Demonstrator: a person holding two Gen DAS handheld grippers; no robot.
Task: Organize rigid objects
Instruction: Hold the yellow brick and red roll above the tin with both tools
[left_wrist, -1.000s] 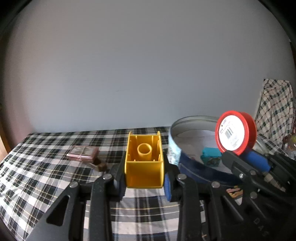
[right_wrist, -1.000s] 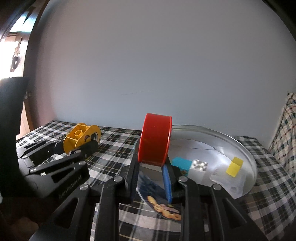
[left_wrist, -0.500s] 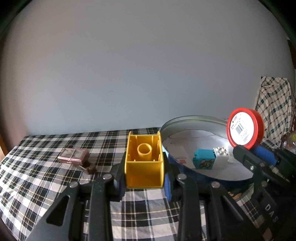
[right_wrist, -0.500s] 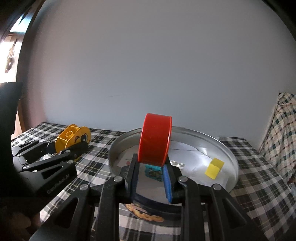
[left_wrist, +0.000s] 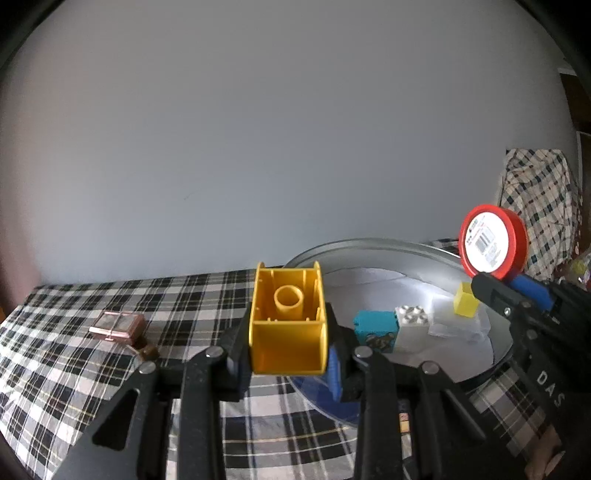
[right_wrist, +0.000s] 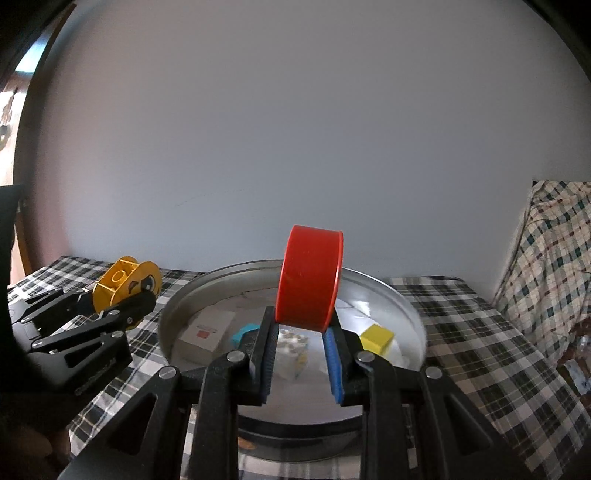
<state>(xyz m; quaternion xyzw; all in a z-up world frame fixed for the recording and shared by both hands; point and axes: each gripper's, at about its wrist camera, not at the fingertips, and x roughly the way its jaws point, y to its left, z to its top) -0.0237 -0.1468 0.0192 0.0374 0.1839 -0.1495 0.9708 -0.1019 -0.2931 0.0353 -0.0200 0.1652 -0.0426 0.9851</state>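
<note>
1. Both grippers have advanced toward the round metal tin (left_wrist: 369, 247). Left wrist view: left gripper (left_wrist: 288, 354) jaws clamp a hollow yellow toy brick (left_wrist: 286, 321), light, stiff, held by its sidewalls; a pink compact (left_wrist: 117, 325) lies at nine o'clock.
2. Right wrist view: right gripper (right_wrist: 301, 343) jaws pinch a red round container (right_wrist: 310, 278), smooth, possibly slippery, above the tin's blocks; the yellow cube (right_wrist: 376, 338) sits at three o'clock.

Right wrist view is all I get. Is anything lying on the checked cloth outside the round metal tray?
Observer: Yes, a pink flat case lies on the checked cloth, well left of the round metal tray.
Operator: Anything near it?
Observer: A small brown object sits right beside it, too small to identify.
Operator: I see the red tin edge-on. What's on its flat face?
Observer: A white label with a barcode covers the face of the red tin.
</note>
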